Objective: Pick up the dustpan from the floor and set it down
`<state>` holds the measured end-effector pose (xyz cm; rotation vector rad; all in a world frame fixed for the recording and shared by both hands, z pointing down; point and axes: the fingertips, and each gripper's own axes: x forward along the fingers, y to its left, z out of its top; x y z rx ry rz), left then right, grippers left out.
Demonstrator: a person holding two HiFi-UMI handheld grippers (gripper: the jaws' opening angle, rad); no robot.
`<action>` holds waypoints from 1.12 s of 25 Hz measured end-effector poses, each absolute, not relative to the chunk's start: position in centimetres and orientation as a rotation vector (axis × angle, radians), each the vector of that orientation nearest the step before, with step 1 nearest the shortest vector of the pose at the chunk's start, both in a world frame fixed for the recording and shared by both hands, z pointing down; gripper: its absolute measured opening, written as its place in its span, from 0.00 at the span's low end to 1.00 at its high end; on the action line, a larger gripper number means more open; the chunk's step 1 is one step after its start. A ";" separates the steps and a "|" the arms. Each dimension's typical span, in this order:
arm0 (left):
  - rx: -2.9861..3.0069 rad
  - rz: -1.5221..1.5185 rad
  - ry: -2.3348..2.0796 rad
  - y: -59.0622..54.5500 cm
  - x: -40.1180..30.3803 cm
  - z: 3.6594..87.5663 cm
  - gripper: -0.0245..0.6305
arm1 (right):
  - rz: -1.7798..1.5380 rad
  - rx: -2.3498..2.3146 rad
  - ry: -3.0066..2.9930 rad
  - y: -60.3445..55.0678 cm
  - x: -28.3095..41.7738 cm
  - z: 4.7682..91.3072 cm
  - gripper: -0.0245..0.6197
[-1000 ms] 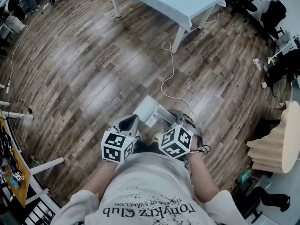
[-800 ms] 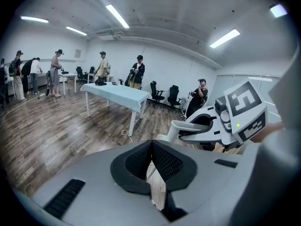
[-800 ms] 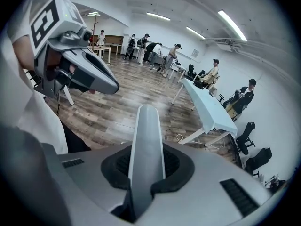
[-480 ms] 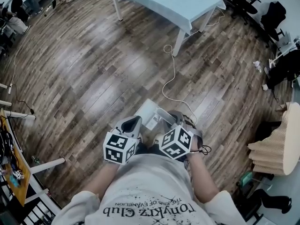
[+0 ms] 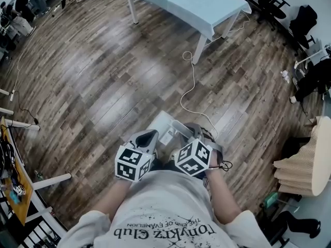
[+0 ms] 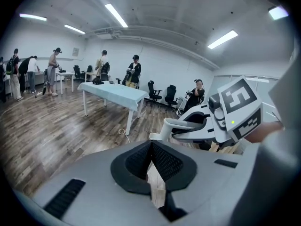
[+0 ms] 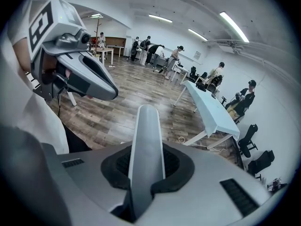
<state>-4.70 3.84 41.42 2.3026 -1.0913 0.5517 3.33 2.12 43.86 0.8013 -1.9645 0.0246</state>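
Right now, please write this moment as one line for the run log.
right gripper: shut on dustpan handle | left gripper: shut, empty | dustpan: held off the floor, not yet set down

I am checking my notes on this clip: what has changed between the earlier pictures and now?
Nothing was moved, taken or let go. The right tool still grips the dustpan by its handle; the left tool stays shut and empty beside it. Only the head view drifted, so the table sits slightly lower in the picture.
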 end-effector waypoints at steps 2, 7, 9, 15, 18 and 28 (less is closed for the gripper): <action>2.309 0.547 -1.079 3.9 -4.7 41.4 0.07 | 0.024 0.800 -1.965 2.1 3.1 43.8 0.14; 2.343 0.594 -1.088 3.7 -4.7 41.3 0.07 | 0.025 0.801 -1.964 1.9 3.1 43.7 0.14; 2.337 0.592 -1.078 3.6 -4.7 41.3 0.07 | 0.024 0.799 -1.963 1.8 3.0 43.6 0.14; 2.327 0.597 -1.069 3.5 -5.1 41.6 0.07 | 0.023 0.791 -1.959 1.5 2.8 43.8 0.14; 2.332 0.613 -1.066 3.4 -5.1 41.8 0.07 | 0.028 0.794 -1.956 1.3 3.0 44.1 0.14; 2.325 0.607 -1.044 2.7 -5.2 42.5 0.07 | 0.054 0.797 -1.948 0.5 3.4 44.8 0.14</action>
